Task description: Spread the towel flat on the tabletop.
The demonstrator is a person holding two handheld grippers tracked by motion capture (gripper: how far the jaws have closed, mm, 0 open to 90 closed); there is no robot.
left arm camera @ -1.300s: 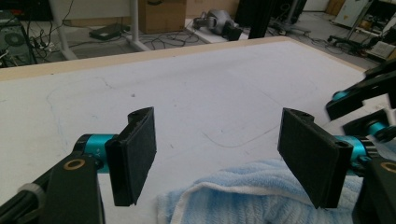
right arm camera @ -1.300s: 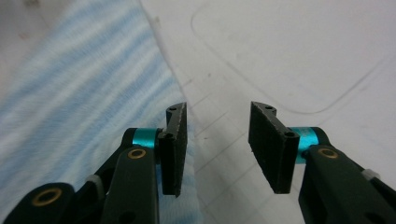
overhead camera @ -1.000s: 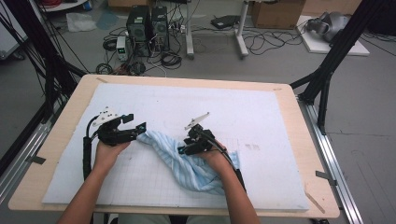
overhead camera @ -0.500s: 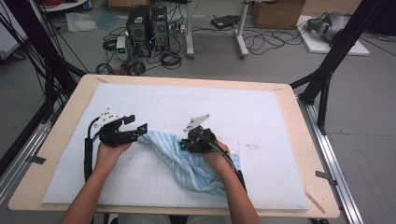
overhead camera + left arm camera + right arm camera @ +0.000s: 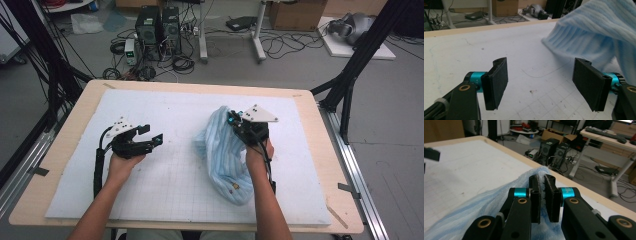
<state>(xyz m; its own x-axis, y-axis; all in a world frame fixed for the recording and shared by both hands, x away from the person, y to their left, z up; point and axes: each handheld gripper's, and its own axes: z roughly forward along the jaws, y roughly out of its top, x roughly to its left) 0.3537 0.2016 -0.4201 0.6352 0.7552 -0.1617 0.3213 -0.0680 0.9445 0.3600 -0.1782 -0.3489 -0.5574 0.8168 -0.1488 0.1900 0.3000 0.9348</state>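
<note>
Nearest the person, the right gripper [image 5: 239,121] was clamped on a fold of the soft, light blue-and-white striped cloth [image 5: 225,152] — its jaws had just closed, with the fabric pinched between them. The cloth hung limp from that grip, its lower end trailing on the white gridded mat [image 5: 175,175] right of centre. It looked light and floppy, likely to sag and bunch, so a second hold on a free edge or corner would probably spread it best. The left gripper [image 5: 150,135] hovered over the mat, jaws wide apart and empty. Beyond the pale wooden table [image 5: 200,87] lay a grey floor strewn with cables — two black computer towers [image 5: 159,25] stood there.
</note>
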